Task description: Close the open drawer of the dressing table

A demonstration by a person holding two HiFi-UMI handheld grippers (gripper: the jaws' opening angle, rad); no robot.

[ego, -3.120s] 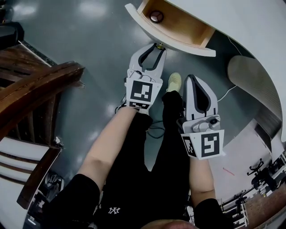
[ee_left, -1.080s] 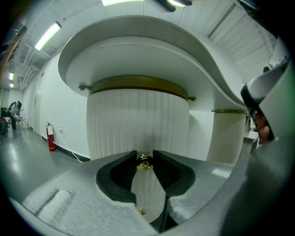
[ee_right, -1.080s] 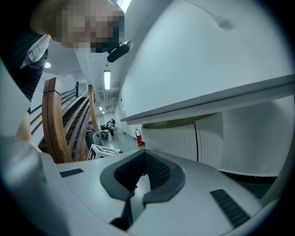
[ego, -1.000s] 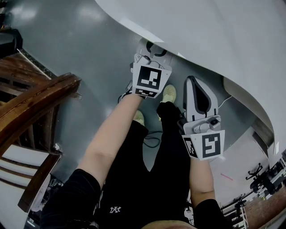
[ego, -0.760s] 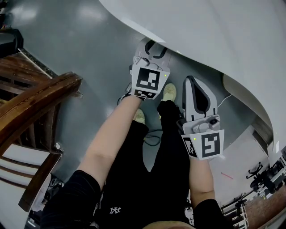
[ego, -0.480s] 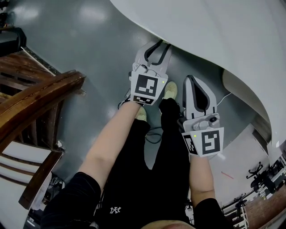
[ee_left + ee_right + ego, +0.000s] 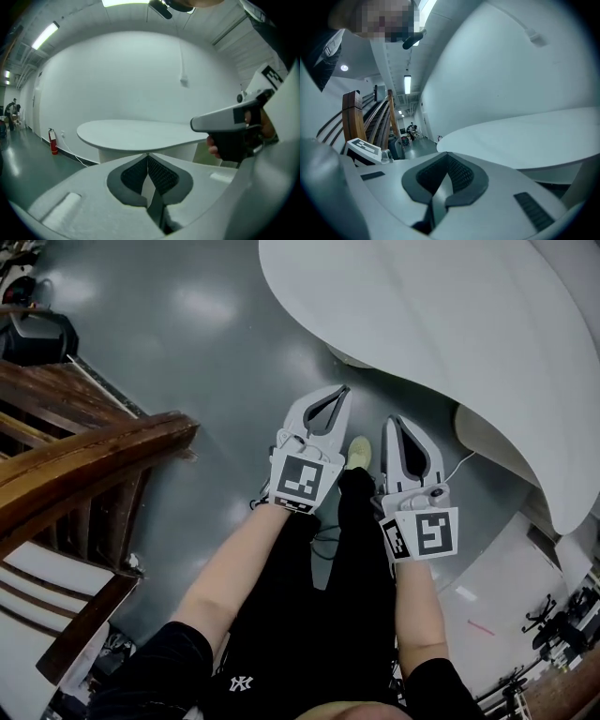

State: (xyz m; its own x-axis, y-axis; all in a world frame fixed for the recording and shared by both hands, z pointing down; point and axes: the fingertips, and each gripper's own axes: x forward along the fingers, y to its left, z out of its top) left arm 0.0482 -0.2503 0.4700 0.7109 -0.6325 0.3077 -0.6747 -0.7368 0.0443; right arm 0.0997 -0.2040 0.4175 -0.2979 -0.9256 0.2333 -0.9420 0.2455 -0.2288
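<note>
1. Dressing table (image 7: 441,334): the white, rounded top fills the upper right of the head view. It lies ahead of both grippers and apart from them. In the left gripper view (image 7: 140,133) and the right gripper view (image 7: 525,136) the top appears as a flat oval slab on a pale base. The drawer cannot be made out in any view; the edge of the top reads as one smooth curve.

2. Wooden chair (image 7: 84,465): stands at the person's left, well apart from the table, on the grey floor (image 7: 187,352).

3. Arms: the left forearm (image 7: 234,568) and the right forearm (image 7: 417,615) extend forward side by side above the person's black trousers. Each marker cube faces up toward the head camera.

4. Left gripper (image 7: 343,390): points toward the table edge, tipped slightly below level, and reaches a little further forward than the right. Its jaws have just been closing and now meet tip to tip (image 7: 147,154), with nothing between them.

5. Right gripper (image 7: 392,420): runs parallel to the left gripper and just beside it. Its jaws are together at the tips (image 7: 446,153) and empty.
</note>
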